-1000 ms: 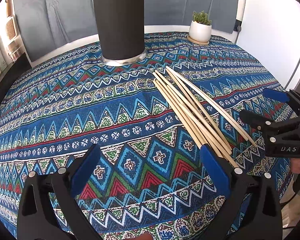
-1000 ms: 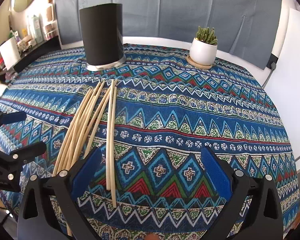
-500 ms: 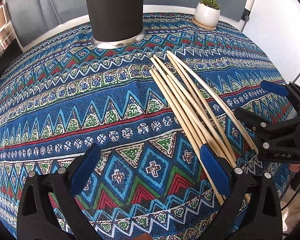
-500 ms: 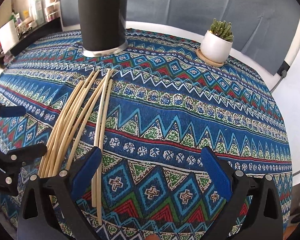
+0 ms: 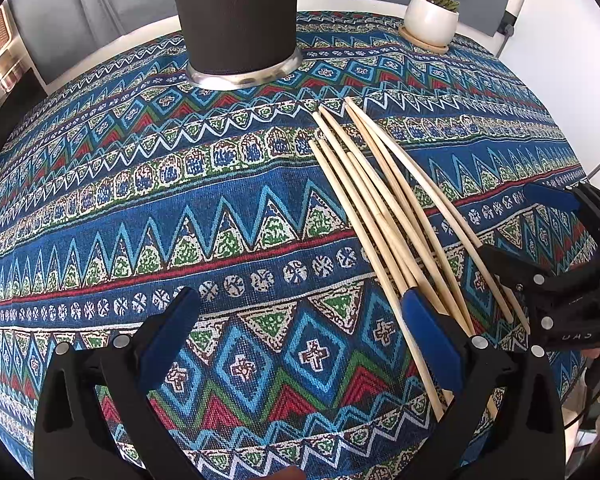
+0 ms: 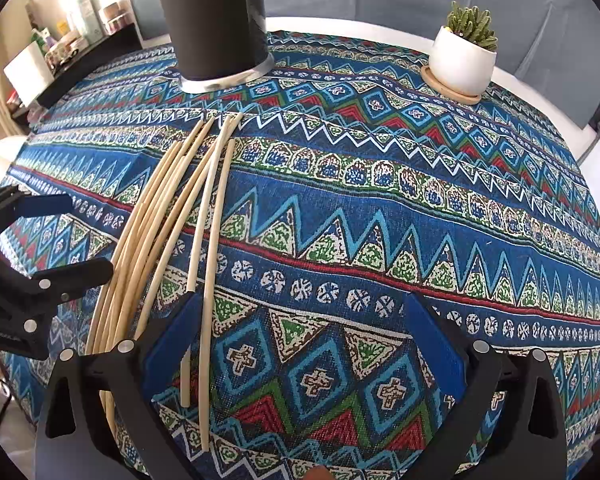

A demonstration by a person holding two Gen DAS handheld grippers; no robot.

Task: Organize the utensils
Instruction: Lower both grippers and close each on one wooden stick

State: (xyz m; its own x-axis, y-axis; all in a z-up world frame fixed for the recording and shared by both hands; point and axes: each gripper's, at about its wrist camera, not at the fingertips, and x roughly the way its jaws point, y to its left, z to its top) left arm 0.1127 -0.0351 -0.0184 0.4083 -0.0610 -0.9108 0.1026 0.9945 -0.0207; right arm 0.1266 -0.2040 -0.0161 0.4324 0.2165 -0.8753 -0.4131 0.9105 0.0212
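Observation:
Several pale wooden chopsticks (image 5: pixel 384 216) lie fanned on the patterned tablecloth (image 5: pixel 220 208), tips pointing toward a tall black cylindrical holder (image 5: pixel 236 16) with a metal base. My left gripper (image 5: pixel 296 312) is open just above the cloth, its right finger over the near ends of the chopsticks. The right gripper (image 5: pixel 516 224) appears at the right edge, open, beside the bundle. In the right wrist view the chopsticks (image 6: pixel 152 216) lie left of centre, and my right gripper (image 6: pixel 300 312) is open with its left finger over two of them. The left gripper (image 6: pixel 76 238) shows open at the left. The holder (image 6: pixel 212 20) stands behind.
A small succulent in a white pot (image 6: pixel 462 60) on a wooden coaster stands at the back right of the table; it also shows as the pot (image 5: pixel 432 16) in the left wrist view. A shelf with bottles (image 6: pixel 72 28) lies beyond the table's left edge. White wall at right.
Both grippers have moved forward and lower toward the chopsticks and the holder, which now look larger. Both stayed open; the chopsticks have not moved.

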